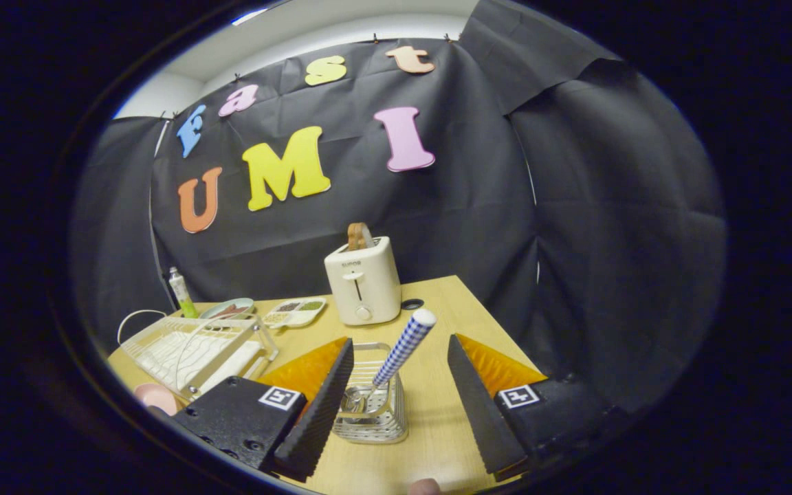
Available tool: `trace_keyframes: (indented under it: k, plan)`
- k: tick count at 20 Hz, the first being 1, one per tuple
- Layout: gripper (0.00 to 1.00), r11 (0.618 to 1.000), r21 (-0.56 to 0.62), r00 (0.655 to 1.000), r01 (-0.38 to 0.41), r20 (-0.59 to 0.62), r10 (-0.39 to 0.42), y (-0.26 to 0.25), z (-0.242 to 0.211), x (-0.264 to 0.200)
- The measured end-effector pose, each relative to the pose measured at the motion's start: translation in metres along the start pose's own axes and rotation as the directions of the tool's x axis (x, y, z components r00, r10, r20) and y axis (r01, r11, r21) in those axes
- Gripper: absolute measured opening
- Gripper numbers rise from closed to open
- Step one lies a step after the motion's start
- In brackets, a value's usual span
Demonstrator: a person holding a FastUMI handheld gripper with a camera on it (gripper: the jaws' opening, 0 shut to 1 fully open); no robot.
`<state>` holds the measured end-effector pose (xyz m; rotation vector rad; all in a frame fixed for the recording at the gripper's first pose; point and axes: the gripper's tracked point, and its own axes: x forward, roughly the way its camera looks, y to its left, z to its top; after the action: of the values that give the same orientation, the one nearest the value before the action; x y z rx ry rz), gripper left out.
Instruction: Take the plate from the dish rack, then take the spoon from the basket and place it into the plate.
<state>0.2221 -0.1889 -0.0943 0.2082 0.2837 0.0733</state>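
Claw: my fingers stand wide apart, gripping nothing.
Spoon: one, blue-and-white checked handle, bowl down in the small metal wire basket, between my fingers, nearer the left one.
Axis: handle leans up and away to my right, white tip beyond my fingertips.
Dish rack: one, white wire, left of my claw.
Plate: one pink rim, by the rack's near end.
Surface: pale wood.
Next: close on the handle, I judge.

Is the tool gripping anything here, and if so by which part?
Nothing is held. The tool is open, its fingers either side of the basket, with the spoon standing untouched in it.
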Motion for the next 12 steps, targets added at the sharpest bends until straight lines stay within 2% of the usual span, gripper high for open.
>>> trace_keyframes:
  k: [1,2,5,8,12]
  plan:
    - [0.88,1.000,0.001,1.000,0.001,-0.003,-0.001,0.000,0.000,0.003]
    - [0.80,1.000,0.005,1.000,-0.002,-0.001,0.002,0.000,0.001,0.005]
    - [0.63,1.000,0.014,1.000,0.003,-0.011,-0.003,0.000,0.001,0.011]
    - [0.38,0.999,0.033,1.000,0.001,-0.010,0.000,0.006,0.003,0.007]
    - [0.22,0.998,0.055,0.999,-0.041,-0.017,0.042,0.025,0.006,-0.004]
